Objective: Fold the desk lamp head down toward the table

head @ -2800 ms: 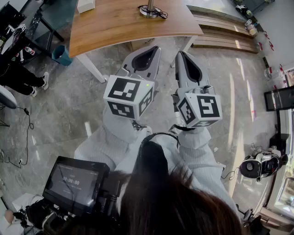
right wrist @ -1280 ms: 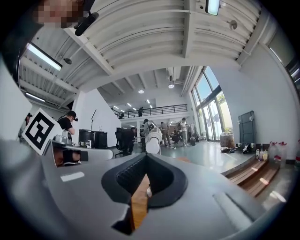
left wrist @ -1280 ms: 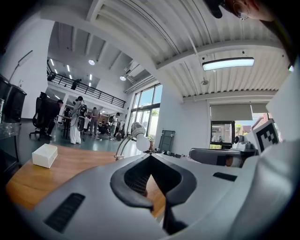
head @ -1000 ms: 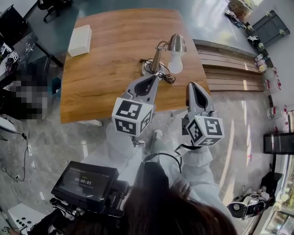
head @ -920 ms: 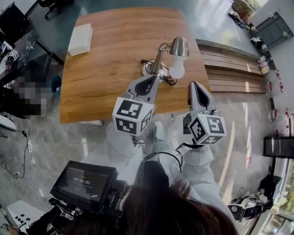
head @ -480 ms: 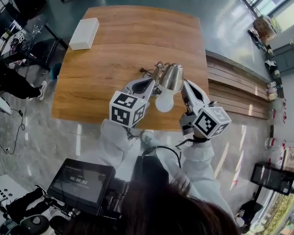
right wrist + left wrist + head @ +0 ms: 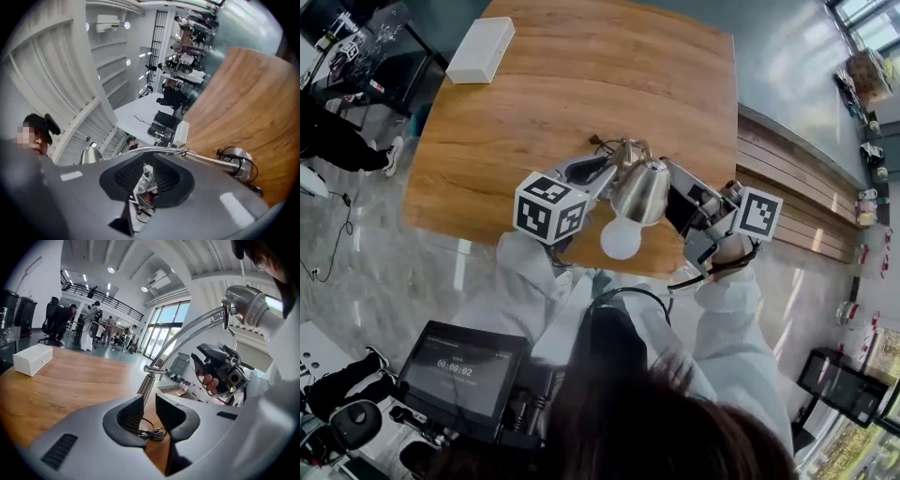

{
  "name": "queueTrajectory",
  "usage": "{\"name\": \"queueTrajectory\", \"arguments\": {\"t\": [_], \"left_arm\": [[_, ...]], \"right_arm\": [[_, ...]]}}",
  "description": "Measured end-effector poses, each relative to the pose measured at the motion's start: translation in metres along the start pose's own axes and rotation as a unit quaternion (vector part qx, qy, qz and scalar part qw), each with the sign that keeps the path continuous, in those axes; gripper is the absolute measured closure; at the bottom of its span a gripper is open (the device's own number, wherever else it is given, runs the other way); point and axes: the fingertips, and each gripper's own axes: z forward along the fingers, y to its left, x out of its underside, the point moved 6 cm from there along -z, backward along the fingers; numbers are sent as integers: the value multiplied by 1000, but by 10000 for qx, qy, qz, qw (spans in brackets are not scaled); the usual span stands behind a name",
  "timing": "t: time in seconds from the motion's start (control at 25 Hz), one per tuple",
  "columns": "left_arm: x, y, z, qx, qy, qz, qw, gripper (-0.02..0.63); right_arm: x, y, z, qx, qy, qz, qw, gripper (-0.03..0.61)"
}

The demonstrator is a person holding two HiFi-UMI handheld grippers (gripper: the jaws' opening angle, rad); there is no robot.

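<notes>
Here, in the head view, the lamp [image 7: 630, 157] stands at the near edge of the wooden table [image 7: 581, 84], right of the middle. Its metal head [image 7: 642, 192] and white bulb [image 7: 621, 239] hang out over that edge toward the person. The left gripper [image 7: 602, 166] lies just left of the lamp and the right gripper [image 7: 675, 183] just right of it, so the 2 flank the head. A white box [image 7: 483, 49] sits at the table's far left corner, well apart.

In the left gripper view, the left gripper [image 7: 149, 401] has its jaws a narrow gap apart and opening, with nothing pinched. The upright post [image 7: 146, 386] rises beyond the tips, in line with the gap. A coiled cord [image 7: 151, 432] shows on the table through it.

In the right gripper view, the right gripper [image 7: 147, 164] also shows a slim gap, opening. The lamp's curved arm [image 7: 206, 159] runs across just past the tips, not pressed by the pads. The round base [image 7: 236, 168] sits on the table to the right.
</notes>
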Motion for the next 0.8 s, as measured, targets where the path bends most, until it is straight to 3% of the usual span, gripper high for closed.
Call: {"name": "queueTrajectory", "arguments": {"t": [0.12,0.28,0.52,0.8], "left_arm": [[-1,1,10,133,78,123,9998,527],[-7,12,21,214,157,263,9993,484],[-10,18,37,435,398,497,9970,480],[-13,24,54,640,419,525,9957,480]], "right_arm": [[-5,-6,8,-414,202,649,9968,501],[-8,-9,30,-728,737,1038,9892,455],[-9,-10,34,-1192,937,1857,9708,453],[-20,-13,46,-1321,1267,2047,9616,436]]}}
